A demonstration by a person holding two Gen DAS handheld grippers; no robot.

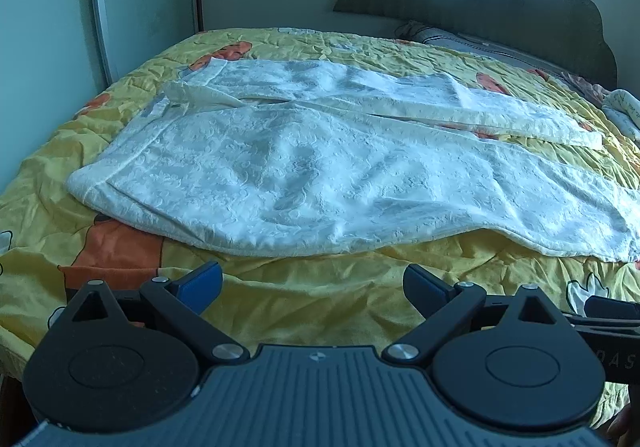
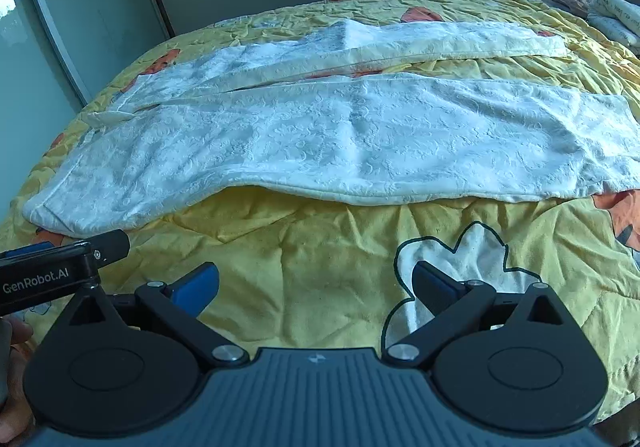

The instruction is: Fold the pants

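left wrist: left gripper (image 1: 313, 281) jaws wide apart, empty; white pants (image 1: 320, 175) spread across frame centre on yellow bedspread (image 1: 300, 299) | right wrist: right gripper (image 2: 315, 283) spread, empty; pants mid-frame | risk: a pinch may catch bedspread too, dragging it.

Left gripper (image 1: 312, 283) and right gripper (image 2: 314, 283), side by side, jaws spread wide and empty, angled downward toward the pants (image 1: 320, 167).
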